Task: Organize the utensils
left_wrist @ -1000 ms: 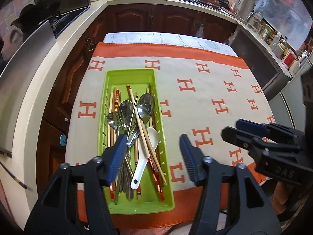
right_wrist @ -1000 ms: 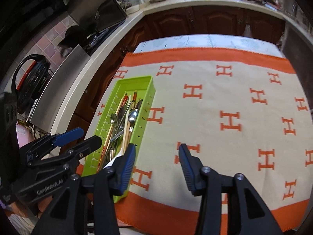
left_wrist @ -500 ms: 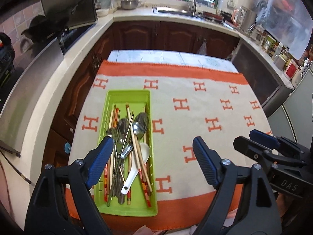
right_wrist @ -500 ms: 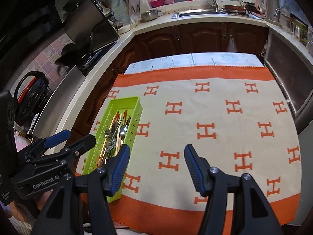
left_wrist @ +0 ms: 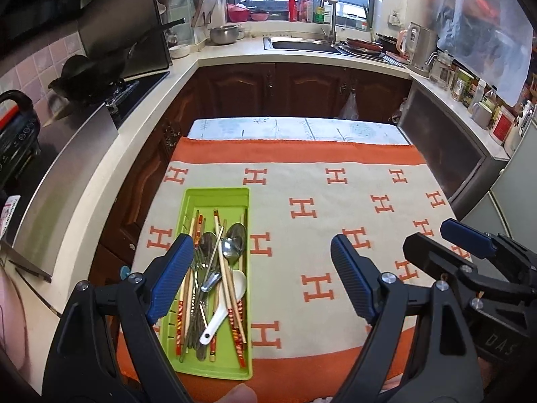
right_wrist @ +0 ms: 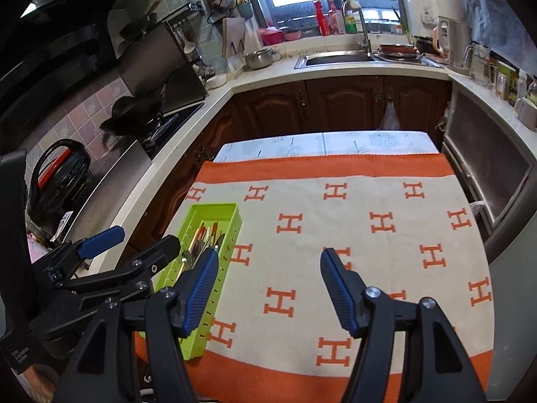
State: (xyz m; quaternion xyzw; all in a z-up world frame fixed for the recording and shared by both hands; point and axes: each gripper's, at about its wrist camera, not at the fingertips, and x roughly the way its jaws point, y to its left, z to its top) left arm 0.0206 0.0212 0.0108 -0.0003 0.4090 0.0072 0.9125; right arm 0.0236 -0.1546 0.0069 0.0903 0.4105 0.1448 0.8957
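A lime-green tray (left_wrist: 214,198) (right_wrist: 214,209) lies on the left of the orange-and-cream cloth. It holds a jumble of metal spoons (left_wrist: 235,235), chopsticks (left_wrist: 228,275), forks and one white spoon (left_wrist: 231,295). My left gripper (left_wrist: 258,280) hangs open well above the tray's right side, empty. My right gripper (right_wrist: 265,288) is open and empty too, high over the cloth beside the tray. Each gripper shows at the edge of the other's view: the right gripper (left_wrist: 449,241) and the left gripper (right_wrist: 134,241).
The cloth (left_wrist: 335,208) covers a small table whose far strip (left_wrist: 302,127) is bare. Dark wood cabinets (left_wrist: 302,87) and an L-shaped counter (left_wrist: 110,154) with a stove, pots and a sink (left_wrist: 302,44) ring it. A metal appliance (left_wrist: 449,154) stands at the right.
Both grippers have risen and pulled back from the tray, so the table looks smaller and the window comes into view. Their jaws have widened. The utensils have not moved.
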